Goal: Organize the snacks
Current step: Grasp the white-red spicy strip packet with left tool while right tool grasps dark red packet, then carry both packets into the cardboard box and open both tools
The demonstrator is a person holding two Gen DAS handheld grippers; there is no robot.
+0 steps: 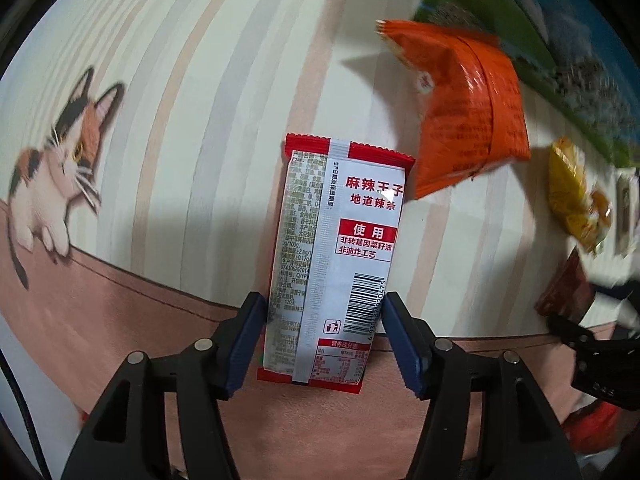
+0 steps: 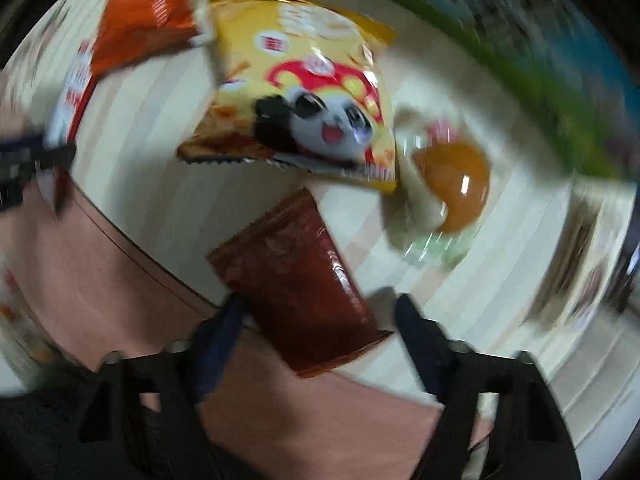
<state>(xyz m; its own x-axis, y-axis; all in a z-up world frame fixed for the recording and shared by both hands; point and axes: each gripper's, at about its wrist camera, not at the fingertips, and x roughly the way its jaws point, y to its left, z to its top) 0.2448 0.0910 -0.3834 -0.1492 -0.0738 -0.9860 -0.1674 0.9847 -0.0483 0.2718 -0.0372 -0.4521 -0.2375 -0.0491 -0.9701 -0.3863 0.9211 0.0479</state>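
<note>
A red and silver spicy-strip packet lies flat, back side up, on the striped cat tablecloth. My left gripper points down over its lower half, a blue pad at each long edge; the packet is uncrumpled and the jaws stand open around it. In the blurred right wrist view, a dark red-brown packet lies between the fingers of my right gripper. The left finger is at its edge and the right finger stands clear, so that gripper is open. The right gripper also shows at the left view's right edge.
An orange packet lies just right of and beyond the spicy-strip packet. A yellow panda snack bag and a clear-wrapped orange jelly lie beyond the dark packet. A green and blue printed surface borders the cloth at the far side.
</note>
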